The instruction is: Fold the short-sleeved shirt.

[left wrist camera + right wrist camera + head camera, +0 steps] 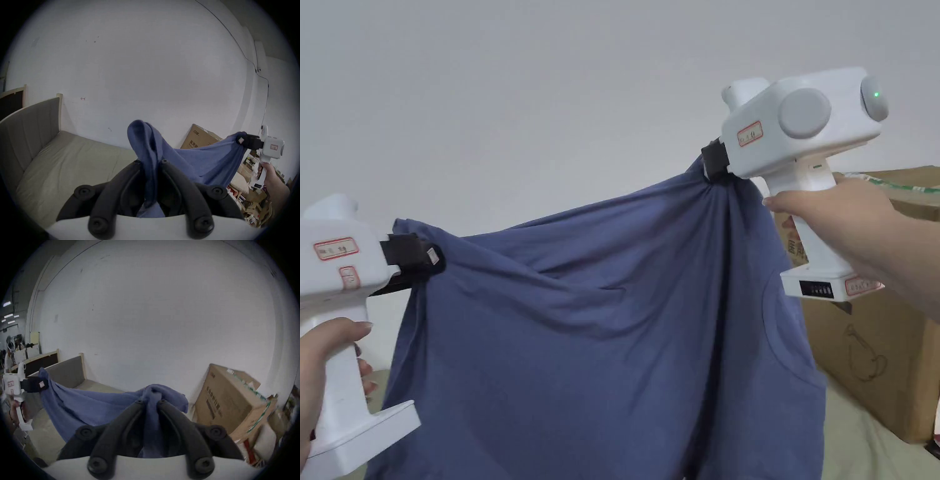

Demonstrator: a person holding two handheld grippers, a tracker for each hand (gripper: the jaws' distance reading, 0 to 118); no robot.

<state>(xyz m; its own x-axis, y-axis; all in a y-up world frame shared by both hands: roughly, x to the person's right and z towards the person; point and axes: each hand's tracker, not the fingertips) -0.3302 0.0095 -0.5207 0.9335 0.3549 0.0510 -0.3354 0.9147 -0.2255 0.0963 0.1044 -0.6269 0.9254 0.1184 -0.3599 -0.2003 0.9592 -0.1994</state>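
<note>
Left tongs (428,259) clamped on one bunched edge of blue short-sleeved shirt (612,337), right tongs (714,164) clamped on another, held higher. Shirt hangs spread in air between them, above beige bed (65,159); cardboard box (881,350) at right.

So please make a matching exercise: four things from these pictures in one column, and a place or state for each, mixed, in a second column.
1. shirt
2. left gripper
3. right gripper
4. cardboard box

a. stands at the right, by the wall
b. hangs in the air, blue
c. clamps the lower corner
d. clamps the higher corner

Pairs: 1-b, 2-c, 3-d, 4-a
</note>
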